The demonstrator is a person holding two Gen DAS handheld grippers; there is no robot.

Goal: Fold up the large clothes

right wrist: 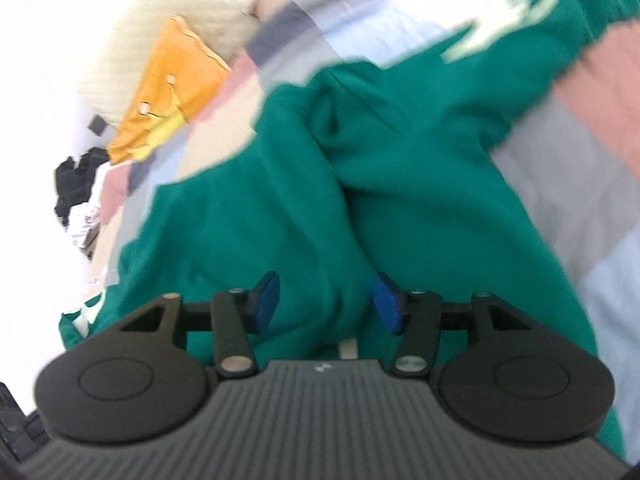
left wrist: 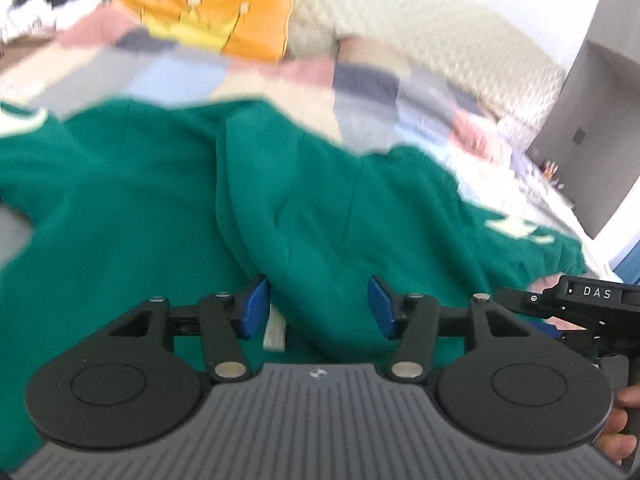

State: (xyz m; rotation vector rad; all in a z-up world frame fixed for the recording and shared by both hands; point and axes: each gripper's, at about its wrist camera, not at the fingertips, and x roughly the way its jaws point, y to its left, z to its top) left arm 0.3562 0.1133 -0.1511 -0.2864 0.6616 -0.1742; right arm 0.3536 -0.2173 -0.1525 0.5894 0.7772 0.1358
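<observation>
Bed [left wrist: 420, 92] w/ patchwork cover: pink, grey, lt blue, navy, beige squares. Orange-yellow cushion [left wrist: 224, 12] near cream quilted headboard [left wrist: 420, 20]. Dark clothes pile [right wrist: 76, 184] at far edge. Grey wall [left wrist: 592, 128] on one side. Bright, washed-out daylight.

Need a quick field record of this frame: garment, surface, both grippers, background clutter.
garment: green garment, rumpled, pale lettering, spread on the bed
surface: patchwork bedcover in pink, grey, blue and beige blocks
left gripper: pads apart, fold of green cloth between them, not pinched
right gripper: pads apart, green cloth between them, not pinched
background: orange cushion, cream quilted headboard, dark clothes pile
image quality: motion-blurred
</observation>
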